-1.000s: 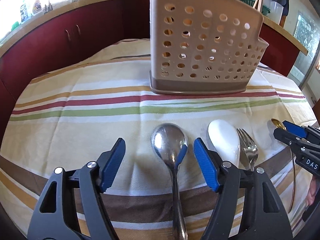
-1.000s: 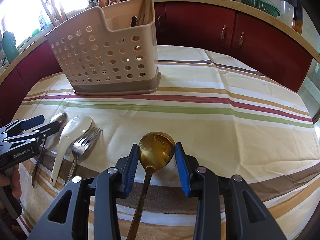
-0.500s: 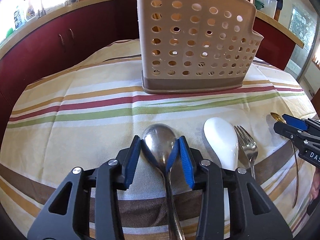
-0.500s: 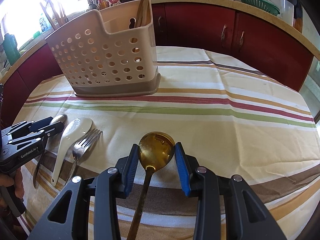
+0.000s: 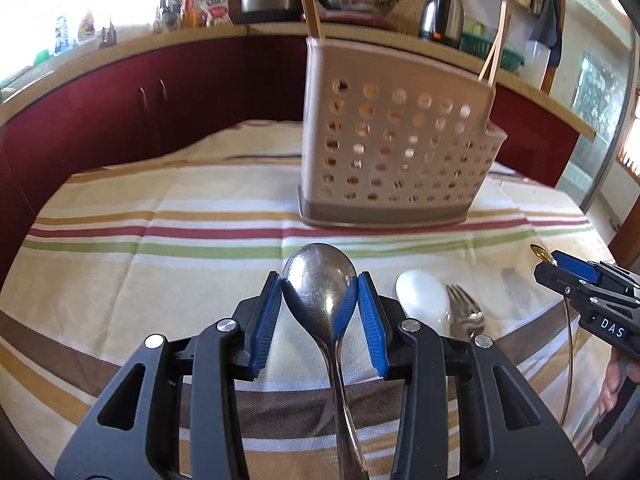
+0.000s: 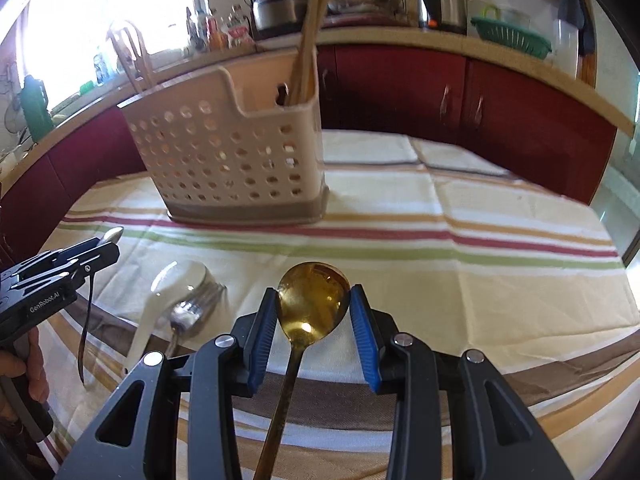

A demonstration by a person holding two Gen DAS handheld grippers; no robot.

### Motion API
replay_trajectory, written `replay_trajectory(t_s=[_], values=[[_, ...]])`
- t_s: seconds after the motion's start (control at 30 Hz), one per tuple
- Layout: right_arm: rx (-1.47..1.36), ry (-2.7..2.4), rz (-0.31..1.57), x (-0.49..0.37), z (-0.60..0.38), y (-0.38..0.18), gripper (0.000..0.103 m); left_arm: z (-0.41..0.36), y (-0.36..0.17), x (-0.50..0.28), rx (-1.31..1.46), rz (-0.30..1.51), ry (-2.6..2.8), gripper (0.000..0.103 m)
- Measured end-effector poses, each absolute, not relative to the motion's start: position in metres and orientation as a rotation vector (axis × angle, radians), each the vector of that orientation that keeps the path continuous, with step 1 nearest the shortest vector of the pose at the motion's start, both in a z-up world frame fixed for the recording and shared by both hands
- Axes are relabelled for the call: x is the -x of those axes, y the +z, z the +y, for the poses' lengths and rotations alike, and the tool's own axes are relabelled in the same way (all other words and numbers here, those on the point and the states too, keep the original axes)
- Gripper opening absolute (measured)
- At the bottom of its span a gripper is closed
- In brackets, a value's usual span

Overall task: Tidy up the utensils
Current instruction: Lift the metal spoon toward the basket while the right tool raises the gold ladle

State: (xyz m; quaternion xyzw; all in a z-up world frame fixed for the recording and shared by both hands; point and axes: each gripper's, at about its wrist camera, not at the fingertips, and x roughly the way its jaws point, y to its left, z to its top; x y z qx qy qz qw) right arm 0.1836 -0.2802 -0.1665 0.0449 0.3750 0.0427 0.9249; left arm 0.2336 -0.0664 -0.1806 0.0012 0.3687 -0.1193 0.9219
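My left gripper (image 5: 319,280) is shut on the bowl of a silver spoon (image 5: 320,300), whose handle runs back under the fingers. My right gripper (image 6: 314,292) is shut on the bowl of a gold spoon (image 6: 310,304). Both spoons are held a little above the striped cloth. A beige perforated utensil caddy (image 5: 392,152) (image 6: 228,160) stands upright beyond them, with wooden chopsticks (image 6: 312,40) in it. A white ceramic spoon (image 5: 422,300) (image 6: 176,280) and a fork (image 5: 464,312) (image 6: 192,308) lie side by side on the cloth between the two grippers.
The striped tablecloth (image 5: 160,240) covers the table. Dark red cabinets (image 6: 500,112) ring it, under a counter that bears a kettle (image 6: 440,0), pots and a green basket (image 6: 512,40). A hand (image 6: 24,364) holds the other gripper at the left edge.
The left jaws closed on the silver spoon's bowl. Both grippers then rose with their spoons and tilted up, so the caddy and counter sit lower in both views.
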Motion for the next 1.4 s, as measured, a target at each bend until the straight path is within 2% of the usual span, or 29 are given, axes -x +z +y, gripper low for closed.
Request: replay_trajectory(t_s=[0.47,1.4], values=[[-0.08,0.068,0.607,-0.151,-0.278,-0.139,0.037,-0.054,-0.154,-0.204,0.023,0.669,-0.229,0.038],[-0.034,0.026,0.474,-0.125,-0.271,-0.117,0.037,-0.048,-0.127,-0.179,0.037,0.588,-0.223,0.038]])
